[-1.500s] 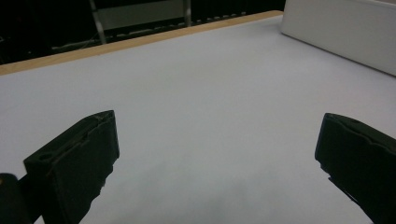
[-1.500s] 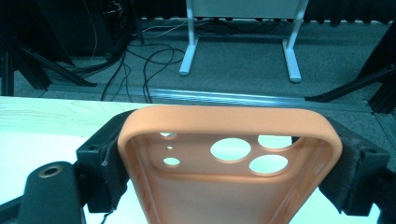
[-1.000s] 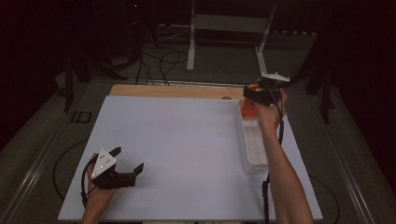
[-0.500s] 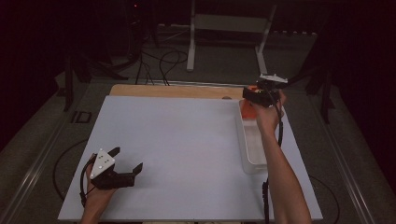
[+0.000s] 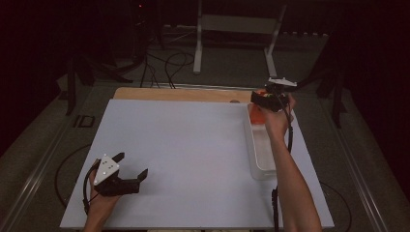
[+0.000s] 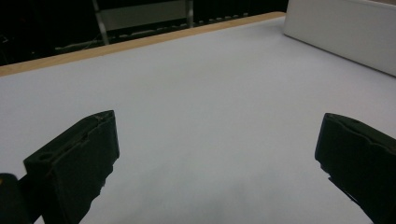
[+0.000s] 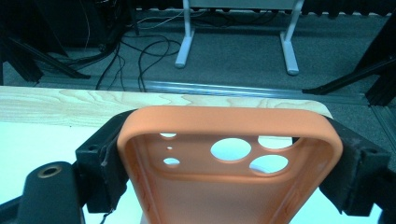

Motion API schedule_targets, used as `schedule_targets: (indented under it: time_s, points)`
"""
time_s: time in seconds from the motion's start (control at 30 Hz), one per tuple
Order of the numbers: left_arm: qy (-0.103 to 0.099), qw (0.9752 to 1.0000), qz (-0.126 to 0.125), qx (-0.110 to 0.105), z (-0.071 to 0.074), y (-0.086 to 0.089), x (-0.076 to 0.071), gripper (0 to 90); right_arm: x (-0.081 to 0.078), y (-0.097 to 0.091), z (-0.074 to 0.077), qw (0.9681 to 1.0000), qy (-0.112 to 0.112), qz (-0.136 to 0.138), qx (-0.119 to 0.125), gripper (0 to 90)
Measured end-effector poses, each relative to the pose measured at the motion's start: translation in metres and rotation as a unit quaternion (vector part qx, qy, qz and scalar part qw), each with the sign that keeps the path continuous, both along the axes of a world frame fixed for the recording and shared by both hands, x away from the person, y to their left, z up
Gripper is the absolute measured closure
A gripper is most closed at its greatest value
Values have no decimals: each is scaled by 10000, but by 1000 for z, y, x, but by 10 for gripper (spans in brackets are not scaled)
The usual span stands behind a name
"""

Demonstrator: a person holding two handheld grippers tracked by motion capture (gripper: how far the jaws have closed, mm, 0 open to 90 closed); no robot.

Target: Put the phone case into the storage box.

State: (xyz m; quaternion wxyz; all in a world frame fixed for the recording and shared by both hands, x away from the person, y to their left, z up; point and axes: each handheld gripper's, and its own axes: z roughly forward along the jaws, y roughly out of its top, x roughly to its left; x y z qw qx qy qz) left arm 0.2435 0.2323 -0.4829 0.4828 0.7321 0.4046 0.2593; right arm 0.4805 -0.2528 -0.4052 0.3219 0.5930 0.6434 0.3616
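Jaws of the right gripper (image 7: 231,163) press on the two long sides of an orange phone case (image 7: 229,154), one black jaw on each side, so the case is held tight between them. In the right gripper view the case lies open side up, and its round camera holes (three big ones and some little ones) let the pale table show through. The end of the case with the holes points away from the hand. In the high view the right gripper (image 5: 267,100) is held up above the far end of a long white tray (image 5: 257,157), and the case (image 5: 257,115) shows there as a small orange spot under it. The tray sits near the right edge of the white table top (image 5: 193,145), with its long side running away from the person. The right forearm reaches over the near part of the tray. The left gripper (image 5: 126,169) is well apart from all this, low at the near left corner of the table. Its two jaws stand wide open with nothing between them, and in the left gripper view just bare white table lies between the two black pads (image 6: 74,163). The side of the white tray (image 6: 345,32) shows far off in that view, at the top right. A strip of light wood (image 5: 179,94) runs along the far edge of the table.
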Motion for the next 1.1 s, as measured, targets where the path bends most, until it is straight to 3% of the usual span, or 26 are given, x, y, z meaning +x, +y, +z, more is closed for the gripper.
schedule_targets:
  time_s: [1.1]
  points:
    - [-4,10000,16,-27,0,1,-1,5,5,2,-18,9996,277,66,-79,157]
